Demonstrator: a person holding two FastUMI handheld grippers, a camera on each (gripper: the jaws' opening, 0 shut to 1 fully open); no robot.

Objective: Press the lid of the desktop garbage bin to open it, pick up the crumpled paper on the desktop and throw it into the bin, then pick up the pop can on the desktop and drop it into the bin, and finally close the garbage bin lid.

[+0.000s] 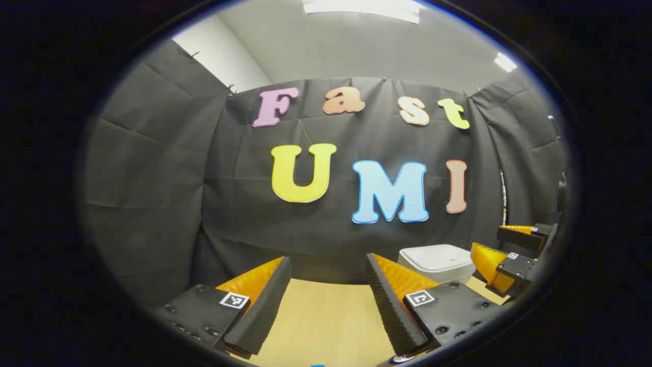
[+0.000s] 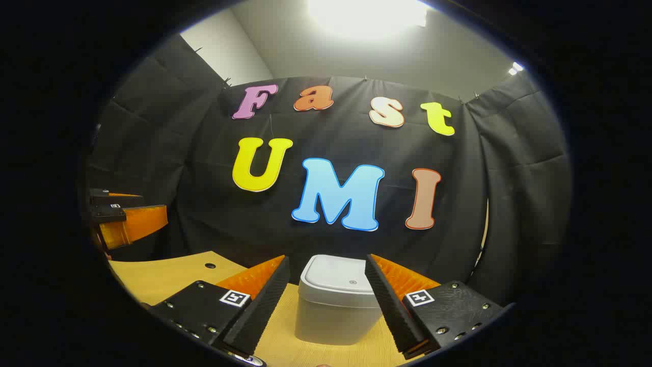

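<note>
While bin (image 2: 333,306) lid's down, L tongs (image 1: 328,300) & R tongs (image 2: 327,300) gape wide, holding nothing.

Recording booth: black cloth walls (image 2: 514,168), wooden tabletop (image 1: 326,316), ceiling light panel (image 2: 367,12).

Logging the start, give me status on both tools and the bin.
Left tool open, empty. Right tool open, lined up on bin. Lid shut. Nothing between.

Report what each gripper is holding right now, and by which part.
Nothing is held. The left gripper is open over bare desktop. The right gripper is open too, the closed garbage bin showing beyond its fingers, untouched.
</note>
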